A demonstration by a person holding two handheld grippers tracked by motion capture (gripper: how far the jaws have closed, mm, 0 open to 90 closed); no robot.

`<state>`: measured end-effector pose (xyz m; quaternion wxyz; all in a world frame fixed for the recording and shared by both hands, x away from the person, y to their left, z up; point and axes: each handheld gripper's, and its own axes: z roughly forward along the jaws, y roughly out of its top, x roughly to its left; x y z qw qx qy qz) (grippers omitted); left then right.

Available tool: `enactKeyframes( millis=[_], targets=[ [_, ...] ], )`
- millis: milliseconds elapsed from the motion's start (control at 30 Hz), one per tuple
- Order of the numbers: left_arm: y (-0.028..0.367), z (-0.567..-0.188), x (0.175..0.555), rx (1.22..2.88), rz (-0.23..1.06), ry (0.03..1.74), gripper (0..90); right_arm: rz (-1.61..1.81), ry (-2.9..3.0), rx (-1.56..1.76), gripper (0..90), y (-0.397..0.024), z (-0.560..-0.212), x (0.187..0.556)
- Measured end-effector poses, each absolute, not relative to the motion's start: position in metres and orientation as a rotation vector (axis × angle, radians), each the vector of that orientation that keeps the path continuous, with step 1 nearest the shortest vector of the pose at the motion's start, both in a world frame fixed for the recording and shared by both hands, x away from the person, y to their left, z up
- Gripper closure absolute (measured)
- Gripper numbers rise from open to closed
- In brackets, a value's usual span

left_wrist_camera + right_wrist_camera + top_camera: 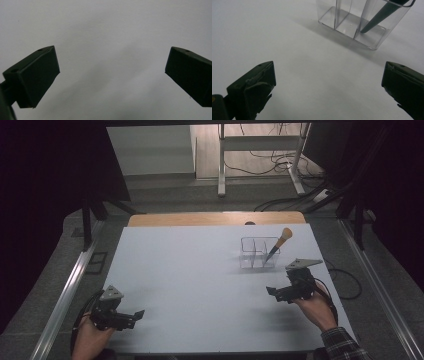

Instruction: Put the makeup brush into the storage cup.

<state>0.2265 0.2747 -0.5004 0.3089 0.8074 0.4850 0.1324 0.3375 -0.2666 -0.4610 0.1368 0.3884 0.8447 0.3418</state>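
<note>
A pale grey tabletop (pixel 200 285) stood in a dark room with cables on the floor. It carried one clear three-compartment organizer (pixel 259 252) holding one brush (pixel 279 243), leaning in its right compartment. Two tongs, left tongs (pixel 136 314) and right tongs (pixel 270 291), were spread and empty.

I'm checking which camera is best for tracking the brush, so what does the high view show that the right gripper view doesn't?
High view alone: the brush's orange bristle head, the left gripper, both of the person's hands, the table's wooden far edge and the floor cables beyond.

Right gripper view alone: a close look into the clear organizer, with the brush's dark handle tip resting on the floor of its end compartment.

Both: the brush leaning in the organizer, the white tabletop, and the right gripper, its jaws wide apart and empty.
</note>
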Motion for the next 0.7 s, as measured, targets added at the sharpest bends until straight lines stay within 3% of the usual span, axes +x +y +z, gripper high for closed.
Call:
enactKeyframes(
  millis=[700],
  targets=[
    [0.274, -0.5, 0.226, 2.136, 0.349, 1.281, 0.0, 0.983, 2.456, 1.128, 0.0, -0.274, -0.463, 0.32]
  ],
)
